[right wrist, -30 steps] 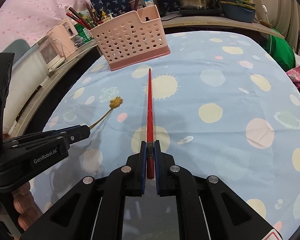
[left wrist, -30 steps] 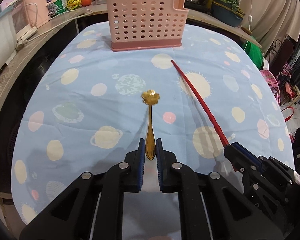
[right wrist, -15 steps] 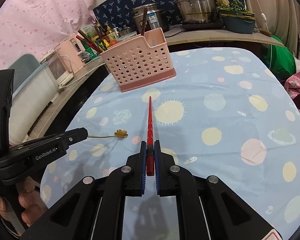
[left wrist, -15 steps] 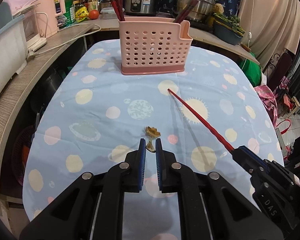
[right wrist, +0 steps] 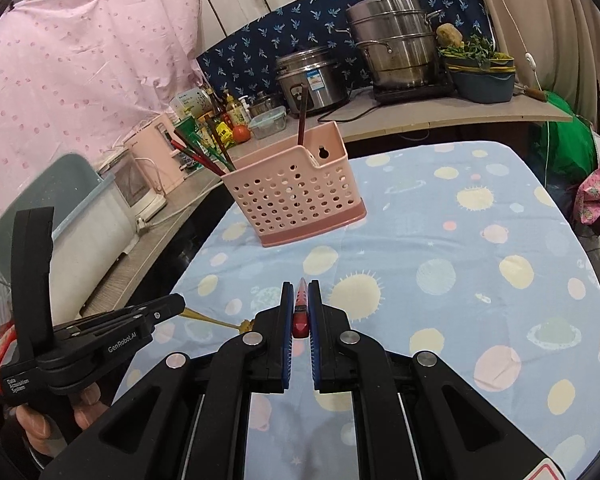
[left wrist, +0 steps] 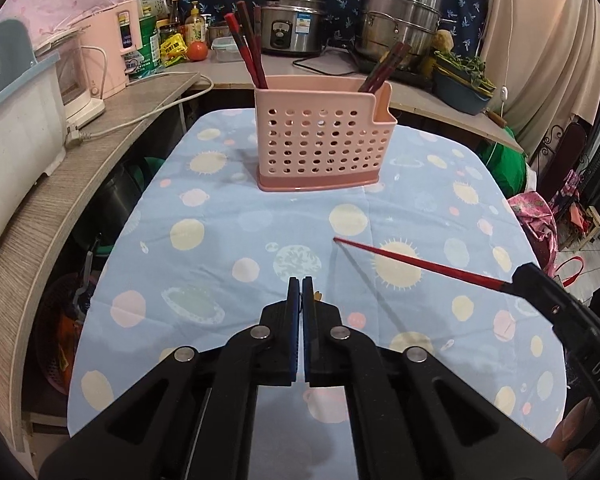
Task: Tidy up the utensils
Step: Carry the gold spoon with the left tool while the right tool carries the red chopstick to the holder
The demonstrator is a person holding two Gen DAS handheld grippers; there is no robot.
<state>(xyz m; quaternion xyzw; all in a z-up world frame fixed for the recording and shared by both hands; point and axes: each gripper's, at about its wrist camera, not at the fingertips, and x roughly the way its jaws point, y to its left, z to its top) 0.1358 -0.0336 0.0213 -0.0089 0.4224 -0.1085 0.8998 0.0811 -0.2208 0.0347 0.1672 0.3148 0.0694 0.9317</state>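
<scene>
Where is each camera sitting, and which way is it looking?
Left wrist view: sits on the left gripper, looks down along its shut fingers across the blue tablecloth to the pink basket; the right gripper holds a red chopstick at right.
Right wrist view: sits on the right gripper clamping the chopstick, facing the basket; the left gripper, its gold spoon and a hand show at left.
Both share: basket, tablecloth, chopstick, the rice cooker.

Noted my black fingers [left wrist: 308, 292] with blue pads; red chopstick [left wrist: 420, 264]; pink perforated basket [left wrist: 324, 148]; pale-blue planet-print cloth [left wrist: 220, 216].
</scene>
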